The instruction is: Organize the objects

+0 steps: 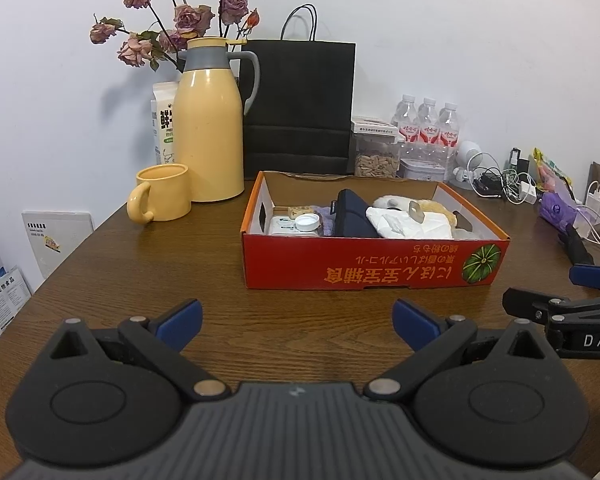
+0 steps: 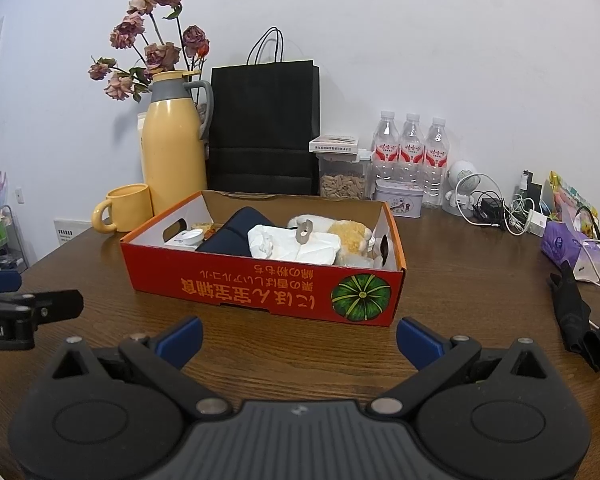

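Note:
A red cardboard box [image 1: 360, 268] [image 2: 236, 280] with a pumpkin print sits mid-table. Inside lie a dark blue pouch [image 1: 352, 216] [image 2: 236, 232], a white crumpled packet [image 1: 404, 222] [image 2: 296, 246], a grey padlock [image 1: 417, 211] [image 2: 304, 231], a yellow-white plush toy [image 2: 340, 232], a white-capped jar [image 1: 306, 223] [image 2: 188, 238] and a small wooden block [image 1: 300, 211]. My left gripper [image 1: 298, 322] hovers open over the table in front of the box, empty. My right gripper [image 2: 300, 338] is open and empty too, just short of the box's front wall.
A yellow thermos [image 1: 210, 120] [image 2: 174, 144], yellow mug [image 1: 162, 192] [image 2: 124, 208], dried roses and black paper bag [image 1: 300, 108] [image 2: 264, 128] stand behind the box. Water bottles [image 2: 410, 152], a seed jar, a tin, cables, a purple packet and a black glove [image 2: 572, 312] crowd the right.

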`<state>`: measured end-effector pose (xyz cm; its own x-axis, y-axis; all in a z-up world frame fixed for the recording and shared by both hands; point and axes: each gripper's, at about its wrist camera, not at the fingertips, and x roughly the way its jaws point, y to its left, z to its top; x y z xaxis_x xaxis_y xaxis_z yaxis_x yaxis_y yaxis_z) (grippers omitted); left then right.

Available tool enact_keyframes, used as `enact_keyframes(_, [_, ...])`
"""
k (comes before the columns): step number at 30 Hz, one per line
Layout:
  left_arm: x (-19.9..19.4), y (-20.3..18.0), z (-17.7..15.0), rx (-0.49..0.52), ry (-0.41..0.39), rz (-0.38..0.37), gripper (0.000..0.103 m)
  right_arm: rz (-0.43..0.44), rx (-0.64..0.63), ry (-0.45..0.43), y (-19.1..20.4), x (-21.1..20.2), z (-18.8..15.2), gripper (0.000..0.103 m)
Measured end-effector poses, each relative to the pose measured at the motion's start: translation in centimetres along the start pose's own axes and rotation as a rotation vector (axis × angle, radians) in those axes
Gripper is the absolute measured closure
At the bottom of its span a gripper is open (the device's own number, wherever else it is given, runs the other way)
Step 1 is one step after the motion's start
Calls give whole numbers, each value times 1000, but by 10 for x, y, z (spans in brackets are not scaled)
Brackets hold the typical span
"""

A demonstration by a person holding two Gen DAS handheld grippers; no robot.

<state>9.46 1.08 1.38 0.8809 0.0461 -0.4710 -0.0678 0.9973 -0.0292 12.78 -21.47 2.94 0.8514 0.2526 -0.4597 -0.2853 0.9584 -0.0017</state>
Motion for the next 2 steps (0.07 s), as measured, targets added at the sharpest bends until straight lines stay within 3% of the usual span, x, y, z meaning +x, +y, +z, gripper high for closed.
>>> enact_keyframes(2, [1, 0, 0, 0, 5, 4, 0, 0, 0, 2, 0, 1, -2, 0])
